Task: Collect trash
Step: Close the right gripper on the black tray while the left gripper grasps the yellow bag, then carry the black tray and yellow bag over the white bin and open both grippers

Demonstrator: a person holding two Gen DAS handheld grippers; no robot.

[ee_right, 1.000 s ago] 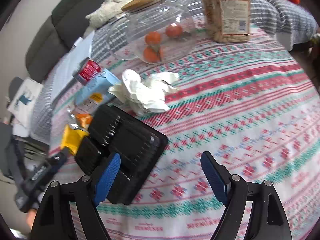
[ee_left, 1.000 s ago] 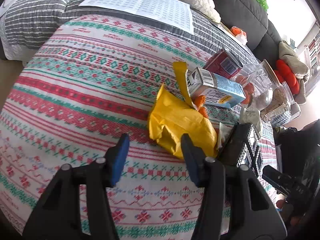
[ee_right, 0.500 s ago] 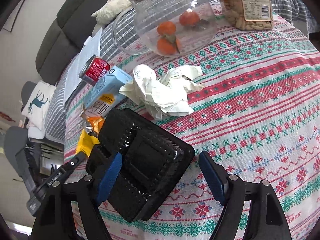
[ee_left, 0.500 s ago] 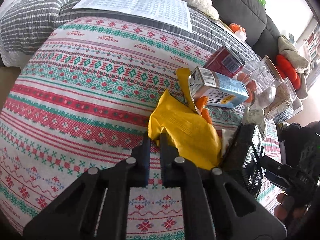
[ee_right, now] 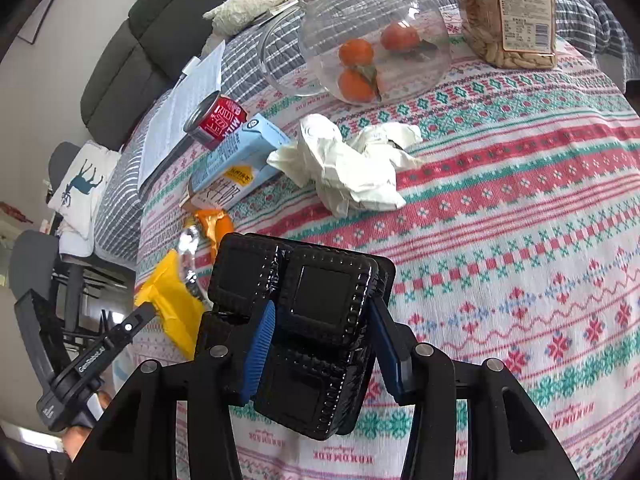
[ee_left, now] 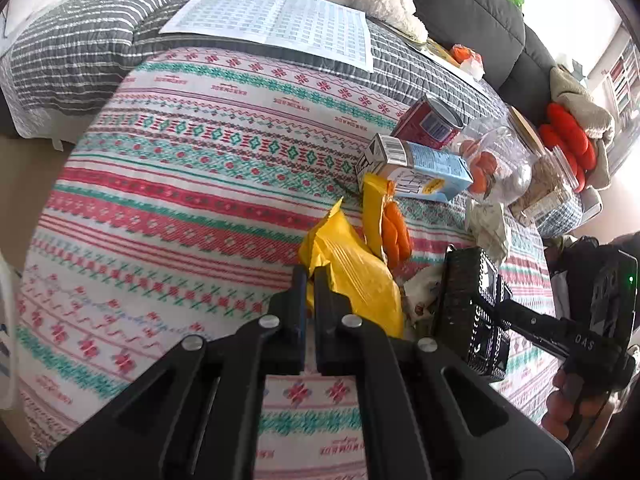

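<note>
My left gripper (ee_left: 309,280) is shut on the near edge of a crumpled yellow wrapper (ee_left: 352,268), which lies on the patterned tablecloth (ee_left: 180,184). The wrapper also shows in the right wrist view (ee_right: 172,304). My right gripper (ee_right: 320,320) is shut on a black plastic tray (ee_right: 316,320); the tray also shows in the left wrist view (ee_left: 476,312). Other trash lies beyond: a blue carton (ee_right: 236,164), a red can (ee_right: 216,120), crumpled white paper (ee_right: 352,168) and an orange wrapper (ee_left: 394,228).
A glass jar with oranges (ee_right: 372,36) and a jar of nuts (ee_right: 508,12) stand at the table's far side. A printed sheet (ee_left: 276,20) lies on a grey striped blanket. A dark sofa (ee_left: 472,4) is behind.
My left gripper closed on the yellow wrapper's edge. My right gripper moved forward over the black tray and closed its fingers on it.
</note>
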